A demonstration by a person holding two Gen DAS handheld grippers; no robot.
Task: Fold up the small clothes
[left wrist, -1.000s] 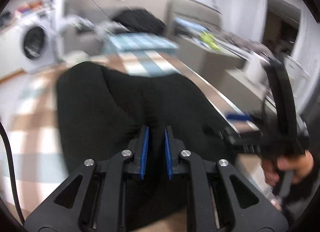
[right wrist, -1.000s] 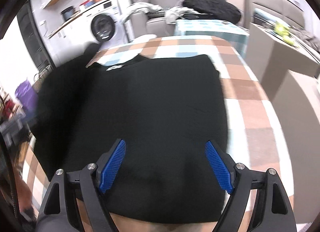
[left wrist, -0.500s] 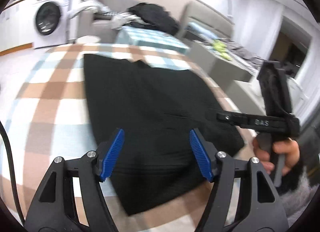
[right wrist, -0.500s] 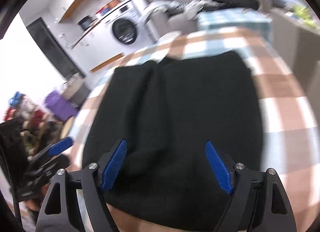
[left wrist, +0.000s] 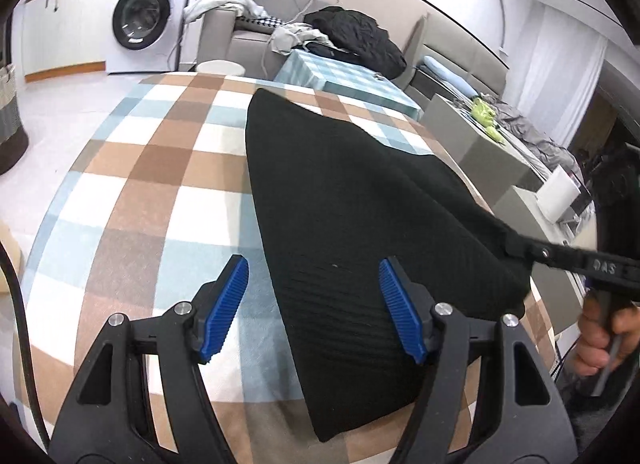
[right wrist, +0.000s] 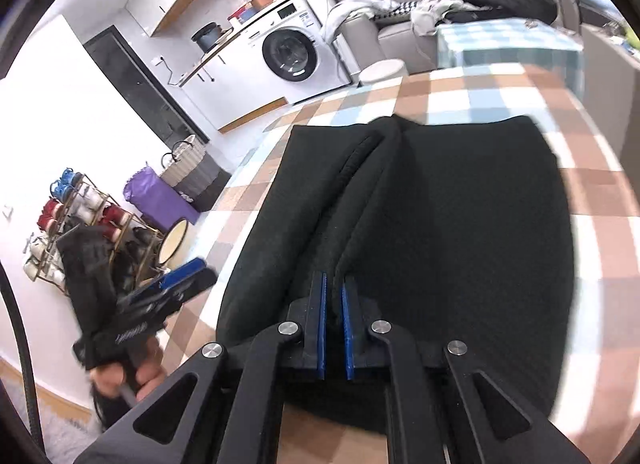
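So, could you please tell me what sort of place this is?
Most likely a lived-in flat, an open living and laundry room: a washing machine under a counter, a grey sofa heaped with clothes, and a shoe rack by the wall.

A checked tablecloth in brown, white and pale blue covers the work surface. Behind it stands a white front-loading washing machine under a counter; a dark pot sits on that counter. A grey sofa carries a heap of dark clothing and pale laundry. A white round stool stands before the sofa. On the floor are a purple bag, a woven basket and a wire shoe rack.
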